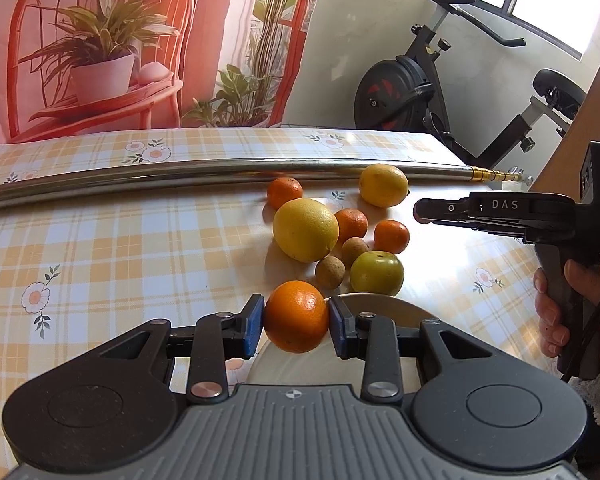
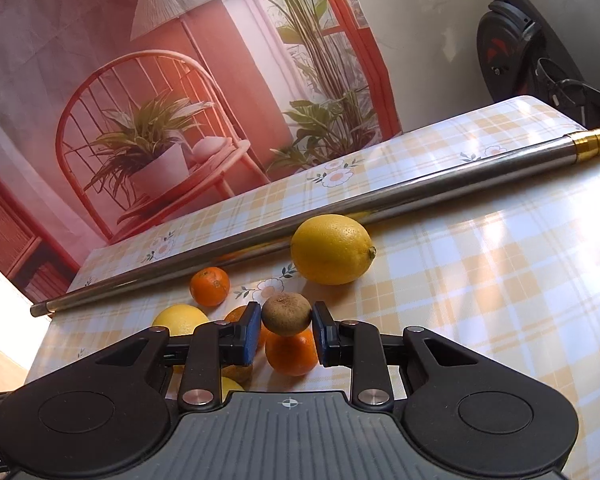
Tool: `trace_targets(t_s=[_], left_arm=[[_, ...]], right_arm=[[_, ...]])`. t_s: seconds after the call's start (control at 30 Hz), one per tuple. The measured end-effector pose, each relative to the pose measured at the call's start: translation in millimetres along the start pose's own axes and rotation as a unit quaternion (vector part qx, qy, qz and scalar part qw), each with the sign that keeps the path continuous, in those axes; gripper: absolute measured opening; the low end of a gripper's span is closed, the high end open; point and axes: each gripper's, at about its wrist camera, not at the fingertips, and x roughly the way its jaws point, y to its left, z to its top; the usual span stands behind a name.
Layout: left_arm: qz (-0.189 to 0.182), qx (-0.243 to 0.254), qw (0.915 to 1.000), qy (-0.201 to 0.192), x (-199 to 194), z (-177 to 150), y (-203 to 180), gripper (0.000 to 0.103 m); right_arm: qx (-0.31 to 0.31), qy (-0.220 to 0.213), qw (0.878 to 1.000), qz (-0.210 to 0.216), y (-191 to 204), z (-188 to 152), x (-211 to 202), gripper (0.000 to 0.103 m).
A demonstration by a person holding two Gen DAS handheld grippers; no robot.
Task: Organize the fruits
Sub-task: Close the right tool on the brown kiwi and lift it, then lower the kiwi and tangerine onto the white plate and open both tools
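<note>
In the left wrist view, lowest and nearest in the frame, the left hand-held gripper point(image 1: 297, 322) is clenched on an orange point(image 1: 296, 317), its blue pads point(image 1: 253, 324) pressing the fruit from both sides. The orange hangs over the rim of a pale plate point(image 1: 384, 308) at lower centre. Just above the plate sit a green-yellow fruit point(image 1: 376, 273) and two small brown fruits point(image 1: 330, 272), the second brown one point(image 1: 354, 249) a little higher. Above them, mid-frame, lies a large yellow citrus point(image 1: 305, 230) with two small mandarins point(image 1: 351, 224) to its right, the further right one point(image 1: 391, 236) apart from it. Higher still, a third mandarin point(image 1: 285, 192) and a lemon point(image 1: 383, 185) lie just beside a long metal rod point(image 1: 180, 172) that crosses the checked bench point(image 1: 100, 248). At the right edge a hand point(image 1: 556, 304) holds the right hand-held gripper point(image 1: 420, 213), seen from the side.

In the right wrist view that right hand-held gripper point(image 2: 286, 330) grasps a small brown fruit point(image 2: 286, 319) between its pads, lifted clear of the bench point(image 2: 480, 300). Beneath it lies a mandarin point(image 2: 291, 354); the lemon point(image 2: 332, 249) sits at centre against the rod point(image 2: 340, 216). Beyond the bench hang a printed backdrop point(image 2: 140, 100) and, upper right, an exercise bike point(image 2: 512, 44)
</note>
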Motion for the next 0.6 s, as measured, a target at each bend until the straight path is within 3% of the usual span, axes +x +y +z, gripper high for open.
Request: trace_targets(t_s=[0.23, 0.6], left_arm=[[0.001, 0.010, 0.9999, 0.011, -8.8, -9.6, -5.9, 0.037], [0.006, 0.005, 0.9996, 0.026, -10.3, -21.3, -8.4, 0.037]], right_arm=[[-0.025, -0.002, 1.000, 0.002, 12.0, -14.4, -38.9, 0.025], [-0.059, 0.037, 0.997, 0.019, 37.3, -45.3, -67.3, 0.025]])
